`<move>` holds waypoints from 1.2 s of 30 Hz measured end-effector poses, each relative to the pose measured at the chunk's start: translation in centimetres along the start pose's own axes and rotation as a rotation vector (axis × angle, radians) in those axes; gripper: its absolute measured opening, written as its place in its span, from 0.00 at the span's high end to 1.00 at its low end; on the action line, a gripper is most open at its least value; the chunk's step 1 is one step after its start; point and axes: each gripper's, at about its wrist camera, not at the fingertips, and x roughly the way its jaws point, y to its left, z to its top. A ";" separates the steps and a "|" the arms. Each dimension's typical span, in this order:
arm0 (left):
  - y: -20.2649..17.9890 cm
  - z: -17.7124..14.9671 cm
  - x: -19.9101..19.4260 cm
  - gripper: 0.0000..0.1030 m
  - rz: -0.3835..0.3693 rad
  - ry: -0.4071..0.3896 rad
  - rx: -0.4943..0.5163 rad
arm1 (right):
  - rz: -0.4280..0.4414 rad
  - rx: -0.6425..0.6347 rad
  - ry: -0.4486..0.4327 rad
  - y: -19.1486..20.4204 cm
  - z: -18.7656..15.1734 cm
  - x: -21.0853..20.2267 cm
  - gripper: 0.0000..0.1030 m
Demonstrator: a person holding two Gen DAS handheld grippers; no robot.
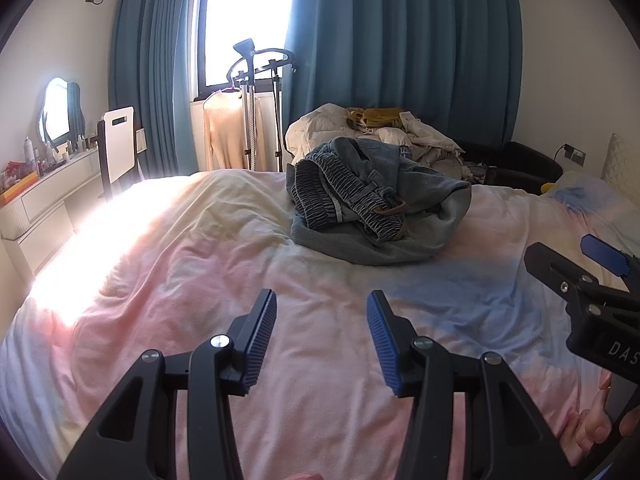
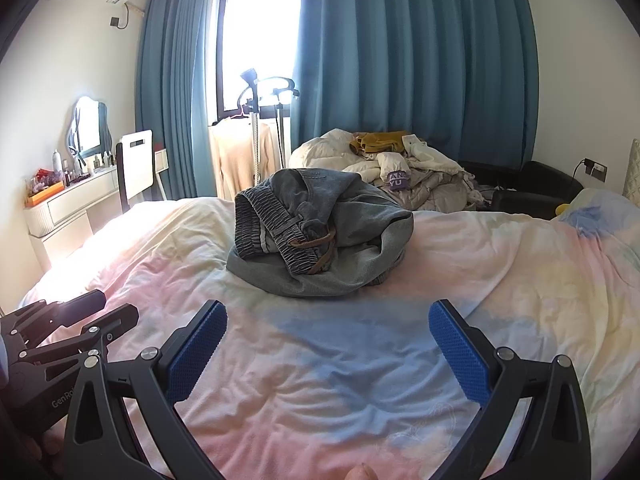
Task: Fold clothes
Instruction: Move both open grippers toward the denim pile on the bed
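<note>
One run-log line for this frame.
left tool open, empty | right tool open, empty | crumpled blue denim garment unfolded on pastel bedspread

Ahead of my left gripper (image 1: 322,336) and my right gripper (image 2: 328,344) the pastel bedspread (image 1: 192,264) lies bare, so both can slide forward over it with nothing between their parted jaws. The first thing in the way is the crumpled denim garment (image 2: 320,240), heaped mid-bed straight ahead of my right side and a little to the right of my left. Open cover runs past it on both flanks, wider on the sunlit left. Beyond it a pile of pale clothes (image 1: 380,132) blocks the far edge. My two grippers sit close side by side, crowding each other's inner flank.
</note>
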 end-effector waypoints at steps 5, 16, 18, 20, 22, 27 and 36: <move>0.2 0.1 0.1 0.53 0.003 0.001 -0.008 | -0.004 0.007 -0.003 -0.1 0.1 -0.2 0.00; 0.2 0.0 0.1 0.53 -0.041 0.013 -0.024 | -0.008 0.018 -0.014 -0.3 0.0 -0.2 0.00; 0.1 0.0 0.0 0.53 -0.043 0.013 -0.022 | -0.008 0.023 -0.017 -0.5 0.0 -0.2 0.00; -0.1 0.0 -0.2 0.53 -0.035 0.000 -0.011 | -0.010 0.024 -0.020 -0.4 0.0 -0.1 0.00; -0.2 0.0 -0.3 0.53 -0.034 -0.007 -0.004 | -0.017 0.020 -0.021 -0.2 0.1 0.0 0.00; 0.1 0.3 0.0 0.53 -0.020 0.006 -0.013 | -0.024 0.021 -0.034 -0.4 0.1 -0.1 0.00; 0.4 3.8 -0.2 0.53 0.012 -0.013 0.000 | -0.040 0.072 -0.079 -1.6 0.5 0.9 0.00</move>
